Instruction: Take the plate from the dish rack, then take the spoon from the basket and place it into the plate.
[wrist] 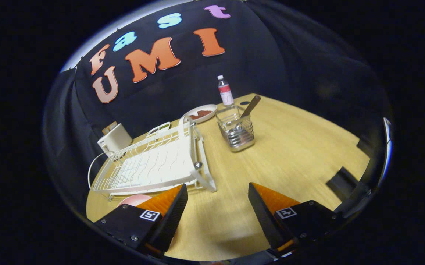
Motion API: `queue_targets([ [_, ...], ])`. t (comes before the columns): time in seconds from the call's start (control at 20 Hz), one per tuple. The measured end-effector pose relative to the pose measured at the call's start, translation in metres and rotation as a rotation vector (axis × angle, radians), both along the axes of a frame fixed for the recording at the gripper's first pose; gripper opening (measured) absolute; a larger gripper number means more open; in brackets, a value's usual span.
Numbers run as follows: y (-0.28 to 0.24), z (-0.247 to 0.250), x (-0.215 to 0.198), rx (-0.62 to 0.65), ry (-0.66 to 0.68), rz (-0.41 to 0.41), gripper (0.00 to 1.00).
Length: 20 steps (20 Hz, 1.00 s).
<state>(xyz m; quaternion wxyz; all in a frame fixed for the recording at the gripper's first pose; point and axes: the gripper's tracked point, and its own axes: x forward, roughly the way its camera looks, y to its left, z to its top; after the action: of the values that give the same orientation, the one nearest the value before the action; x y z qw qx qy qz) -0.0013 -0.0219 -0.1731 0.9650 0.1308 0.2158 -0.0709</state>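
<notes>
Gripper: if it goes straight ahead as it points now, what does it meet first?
Probably nothing soon: the open gripper faces bare wooden table, passing between dish rack and wire basket. Depth is unclear.

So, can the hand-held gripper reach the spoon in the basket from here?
Probably yes: the open hand-held gripper has bare table ahead, and the spoon sticks out above the basket.

No readable text: the bottle [225,92] label is too small to read.
</notes>
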Motion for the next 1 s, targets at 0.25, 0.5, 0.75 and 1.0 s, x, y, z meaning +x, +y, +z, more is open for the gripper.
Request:
queue_targets([
  [0.25,-0.059,0.035,0.05,-0.152,-0.193,-0.075,0.99],
  [0.5,-0.092,0.042,0.106,-0.182,-0.295,-0.116,0.98],
  [0.75,-0.095,0.04,0.142,-0.163,-0.345,-0.095,0.97],
  [1.0,-0.084,0.036,0.16,-0.211,-0.367,-0.042,0.8],
])
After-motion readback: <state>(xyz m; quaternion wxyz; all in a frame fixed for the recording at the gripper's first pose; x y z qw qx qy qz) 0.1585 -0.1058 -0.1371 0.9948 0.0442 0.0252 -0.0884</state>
